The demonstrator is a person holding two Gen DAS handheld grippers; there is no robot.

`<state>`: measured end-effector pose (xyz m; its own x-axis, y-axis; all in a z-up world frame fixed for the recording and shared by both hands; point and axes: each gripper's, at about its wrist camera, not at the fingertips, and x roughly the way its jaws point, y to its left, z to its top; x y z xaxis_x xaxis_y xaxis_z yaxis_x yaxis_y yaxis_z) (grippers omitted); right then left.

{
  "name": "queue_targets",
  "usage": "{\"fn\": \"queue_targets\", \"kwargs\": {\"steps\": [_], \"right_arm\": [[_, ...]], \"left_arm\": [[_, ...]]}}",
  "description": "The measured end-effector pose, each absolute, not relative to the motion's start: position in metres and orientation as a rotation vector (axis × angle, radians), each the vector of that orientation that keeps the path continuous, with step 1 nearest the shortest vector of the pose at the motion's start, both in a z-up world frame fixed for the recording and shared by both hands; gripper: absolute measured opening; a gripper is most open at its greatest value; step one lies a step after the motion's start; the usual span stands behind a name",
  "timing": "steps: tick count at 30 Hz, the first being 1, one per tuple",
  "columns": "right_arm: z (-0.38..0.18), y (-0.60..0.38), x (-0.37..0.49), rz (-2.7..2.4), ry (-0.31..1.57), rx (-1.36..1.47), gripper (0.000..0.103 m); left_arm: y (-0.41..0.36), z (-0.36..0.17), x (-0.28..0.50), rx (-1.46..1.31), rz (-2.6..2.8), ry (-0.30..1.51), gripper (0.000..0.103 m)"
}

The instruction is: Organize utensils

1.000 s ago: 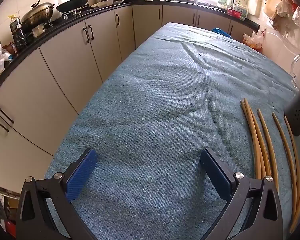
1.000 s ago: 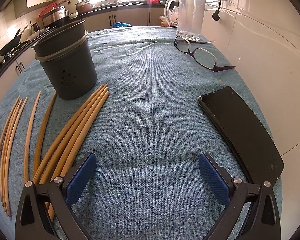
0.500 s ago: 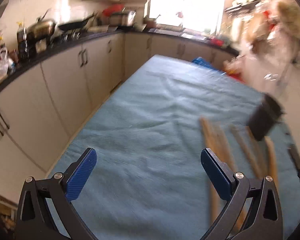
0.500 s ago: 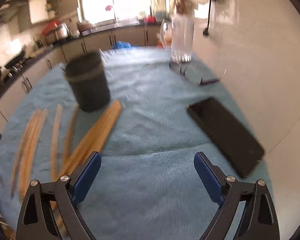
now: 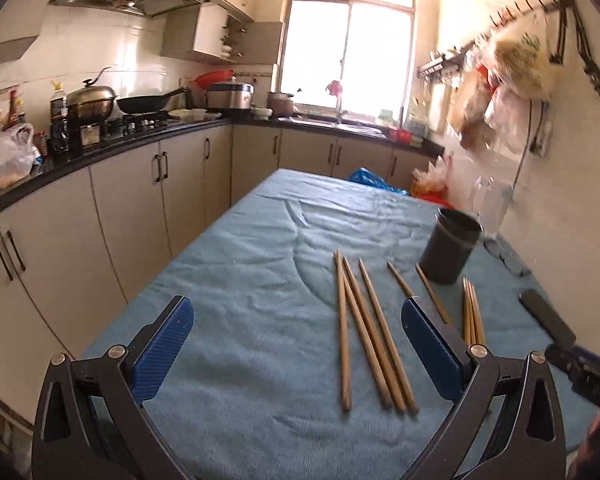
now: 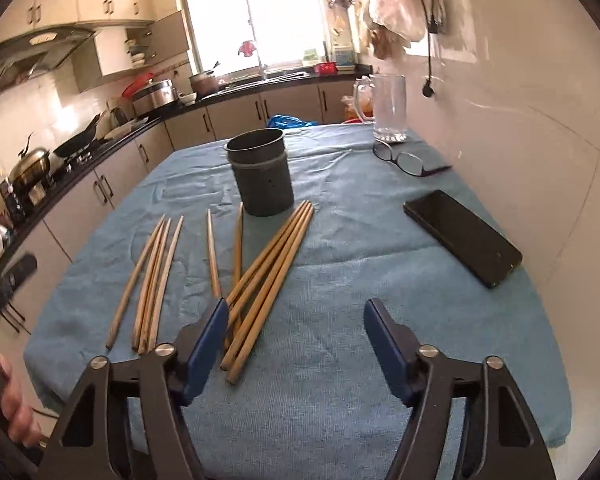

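Lying loose on the blue cloth of the counter [image 6: 380, 240], the chopsticks [image 6: 268, 268] are spread in small groups near its front edge, all pointing roughly toward the dark utensil holder [image 6: 264, 178] that stands upright further back, about midway along the counter. That layout likely makes each stick easy to take by its near end and drop tip-first into the holder, which appears empty so far.

The left gripper [image 5: 296, 344] hangs above the front left part of the counter with its fingers spread wide and nothing between them; a group of three sticks lies just inside its right finger. The right gripper [image 6: 296, 340] has its fingers closing, yet only bare cloth lies between them; the bundle of sticks sits just outside its left finger.

A black phone [image 6: 462, 238], a pair of glasses [image 6: 406, 160] and a glass mug [image 6: 388, 110] sit along the counter's right edge, by the wall, apart from the sticks.

No brand, label or writing can be read anywhere in either view.
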<state>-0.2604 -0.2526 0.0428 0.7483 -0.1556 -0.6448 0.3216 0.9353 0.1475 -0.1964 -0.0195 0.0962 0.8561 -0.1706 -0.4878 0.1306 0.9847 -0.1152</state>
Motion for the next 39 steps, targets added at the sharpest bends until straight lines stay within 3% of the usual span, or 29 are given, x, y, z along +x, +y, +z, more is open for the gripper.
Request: {"fn": "queue_targets", "kwargs": {"steps": [39], "right_arm": [[0.027,-0.232,-0.25,-0.279,0.769,0.164,0.07]], "left_arm": [[-0.03,0.071,-0.188,-0.06,-0.214,0.628,0.103]]}}
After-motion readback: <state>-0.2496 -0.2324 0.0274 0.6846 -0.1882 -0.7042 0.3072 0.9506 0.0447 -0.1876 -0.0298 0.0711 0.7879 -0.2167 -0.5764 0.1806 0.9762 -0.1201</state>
